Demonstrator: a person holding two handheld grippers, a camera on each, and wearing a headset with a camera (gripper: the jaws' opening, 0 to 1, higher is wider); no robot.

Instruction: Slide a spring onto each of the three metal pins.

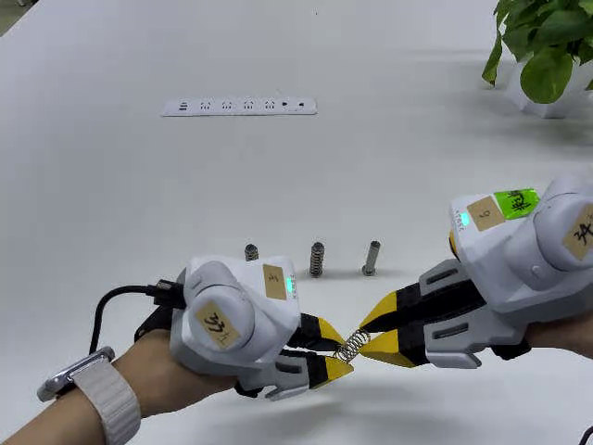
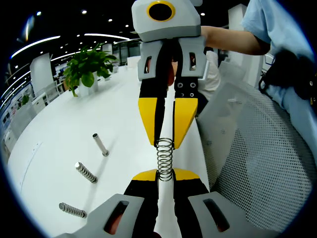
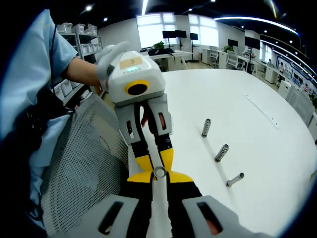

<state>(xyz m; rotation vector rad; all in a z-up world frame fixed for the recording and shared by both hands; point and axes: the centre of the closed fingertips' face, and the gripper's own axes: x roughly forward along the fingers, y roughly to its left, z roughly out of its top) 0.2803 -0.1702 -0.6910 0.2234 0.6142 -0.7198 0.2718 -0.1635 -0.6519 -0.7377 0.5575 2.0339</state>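
Note:
A small coil spring is held in the air between my two grippers, which meet tip to tip near the table's front edge. My left gripper is shut on one end and my right gripper on the other. In the left gripper view the spring runs from my own jaws up to the right gripper. Three upright pins stand beyond. The left pin and middle pin each wear a spring. The right pin is bare.
A white power strip lies farther back on the white table. A potted green plant stands at the back right. A mesh chair is close to the table edge.

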